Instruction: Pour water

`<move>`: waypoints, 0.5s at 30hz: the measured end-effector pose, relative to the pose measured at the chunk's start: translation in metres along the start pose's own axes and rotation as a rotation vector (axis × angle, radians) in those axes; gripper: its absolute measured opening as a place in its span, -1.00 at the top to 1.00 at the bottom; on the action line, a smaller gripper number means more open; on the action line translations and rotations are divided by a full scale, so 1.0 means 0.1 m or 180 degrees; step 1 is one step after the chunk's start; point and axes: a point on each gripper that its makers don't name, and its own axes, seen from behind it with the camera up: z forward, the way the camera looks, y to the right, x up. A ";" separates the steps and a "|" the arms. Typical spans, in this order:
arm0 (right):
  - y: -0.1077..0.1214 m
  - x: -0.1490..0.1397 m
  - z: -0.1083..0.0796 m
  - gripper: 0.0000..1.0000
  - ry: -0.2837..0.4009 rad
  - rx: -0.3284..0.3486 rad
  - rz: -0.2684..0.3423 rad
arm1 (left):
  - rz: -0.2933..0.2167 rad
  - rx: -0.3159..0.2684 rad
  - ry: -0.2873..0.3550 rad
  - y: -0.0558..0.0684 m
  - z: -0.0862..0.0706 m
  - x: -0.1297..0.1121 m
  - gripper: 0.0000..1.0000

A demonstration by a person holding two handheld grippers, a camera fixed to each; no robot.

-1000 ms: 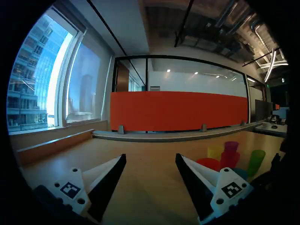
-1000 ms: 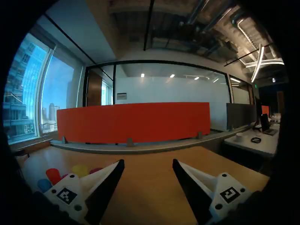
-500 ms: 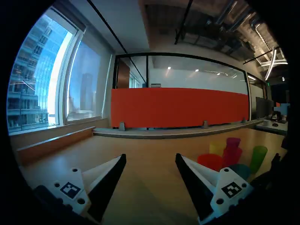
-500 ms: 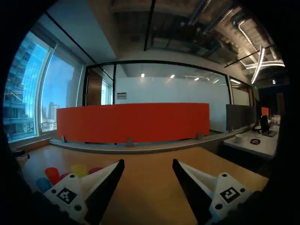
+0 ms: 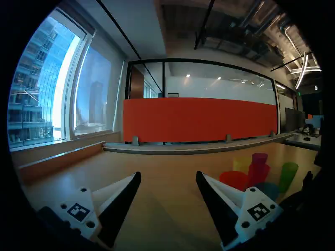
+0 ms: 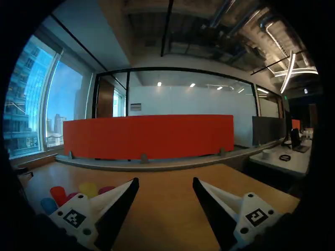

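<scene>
While both grippers hang empty over wooden table (image 5: 159, 167), I note left gripper (image 5: 167, 173) spread wide, right gripper (image 6: 165, 179) spread too, nothing between fingers. Coloured cups (image 5: 256, 173) packed close together, off to right of left gripper, left of right one. Can't tell which cup holds water. Risk as I judge it: reaching into cluster, finger clips neighbour, topples it, spills.

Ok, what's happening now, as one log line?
step: pour water, not started | left gripper: open, empty | right gripper: open, empty | cups: grouped on table, untouched
</scene>
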 end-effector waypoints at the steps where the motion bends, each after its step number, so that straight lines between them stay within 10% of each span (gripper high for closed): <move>1: 0.00 0.00 0.00 -0.99 -0.0003 -0.0001 -0.0003 | 0.0001 0.0000 0.0000 0.00 0.00 0.00 -0.96; 15: 0.02 0.04 -0.10 -0.99 0.0077 0.0031 -0.0126 | 0.0004 0.0001 -0.0002 -0.01 0.00 0.00 -0.95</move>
